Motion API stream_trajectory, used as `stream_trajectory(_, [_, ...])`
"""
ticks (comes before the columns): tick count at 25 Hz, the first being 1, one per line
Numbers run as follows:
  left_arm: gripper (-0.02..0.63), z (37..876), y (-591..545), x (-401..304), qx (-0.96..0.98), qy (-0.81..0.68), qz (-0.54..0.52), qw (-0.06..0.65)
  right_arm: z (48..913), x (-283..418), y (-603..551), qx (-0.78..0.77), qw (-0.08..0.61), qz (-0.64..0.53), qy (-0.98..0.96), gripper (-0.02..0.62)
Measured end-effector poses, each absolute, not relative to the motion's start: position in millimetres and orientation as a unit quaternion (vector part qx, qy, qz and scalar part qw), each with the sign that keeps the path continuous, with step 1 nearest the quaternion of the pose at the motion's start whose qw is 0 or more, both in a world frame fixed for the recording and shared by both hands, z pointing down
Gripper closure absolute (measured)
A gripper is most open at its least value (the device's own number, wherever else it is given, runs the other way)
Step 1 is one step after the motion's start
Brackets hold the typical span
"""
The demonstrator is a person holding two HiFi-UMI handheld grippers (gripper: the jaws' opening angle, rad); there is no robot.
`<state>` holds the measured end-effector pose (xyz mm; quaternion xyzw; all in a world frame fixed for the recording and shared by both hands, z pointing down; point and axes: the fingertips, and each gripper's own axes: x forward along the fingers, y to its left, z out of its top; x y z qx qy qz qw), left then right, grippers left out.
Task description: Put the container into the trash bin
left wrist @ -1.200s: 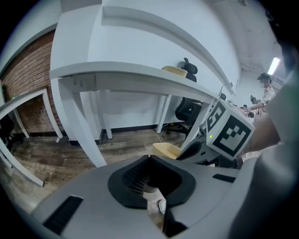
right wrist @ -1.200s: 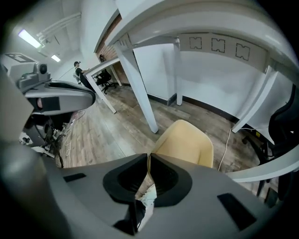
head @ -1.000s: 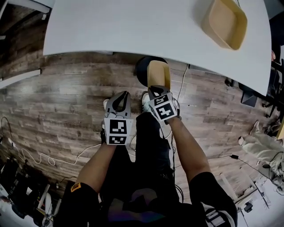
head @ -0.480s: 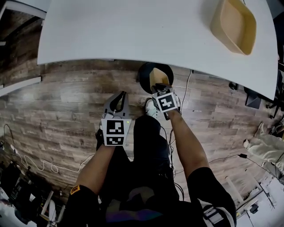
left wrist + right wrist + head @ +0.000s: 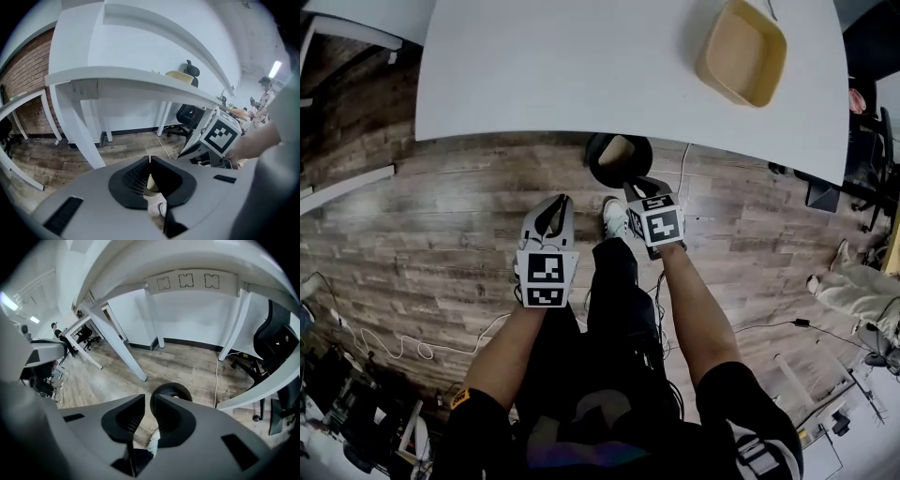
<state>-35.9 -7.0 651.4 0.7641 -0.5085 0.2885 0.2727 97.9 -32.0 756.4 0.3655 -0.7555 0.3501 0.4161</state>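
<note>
Container [image 5: 617,150] lies tan inside the black trash bin [image 5: 598,171], which stands on the wood floor [image 5: 441,234] at the edge of the white table [image 5: 572,66]. My left gripper [image 5: 149,160], left of the bin and nearer me, is clenched on nothing. My right gripper [image 5: 149,398] hovers just beside the bin's near rim, jaws slightly parted and empty. Right of the bin, a tan tray [image 5: 741,52] sits on the table.

Soft, even indoor light came from ceiling strip lamps [image 5: 275,69]. The white rectangular worktop [image 5: 581,66] looked bright, without glare. Both gripper views bent strongly towards dark, vignetted edges.
</note>
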Motion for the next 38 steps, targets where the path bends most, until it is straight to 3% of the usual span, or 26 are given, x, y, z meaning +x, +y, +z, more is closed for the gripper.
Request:
stream_trajectory(14, [0.592,488,-34,-8,0.794,-0.514,0.238,0.223,535,83,-40,0.406,0.318,0.290,-0.807,0.541])
stream_trajectory(25, [0.594,366,-53,20,0.802,-0.549,0.164,0.166,374,110,-61,0.433,0.232,0.180,-0.852,0.551])
stream_trajectory(38, [0.600,320,-49,48,0.811,-0.551,0.143,0.134,325,128,-53,0.436,0.211,0.136,-0.864,0.552])
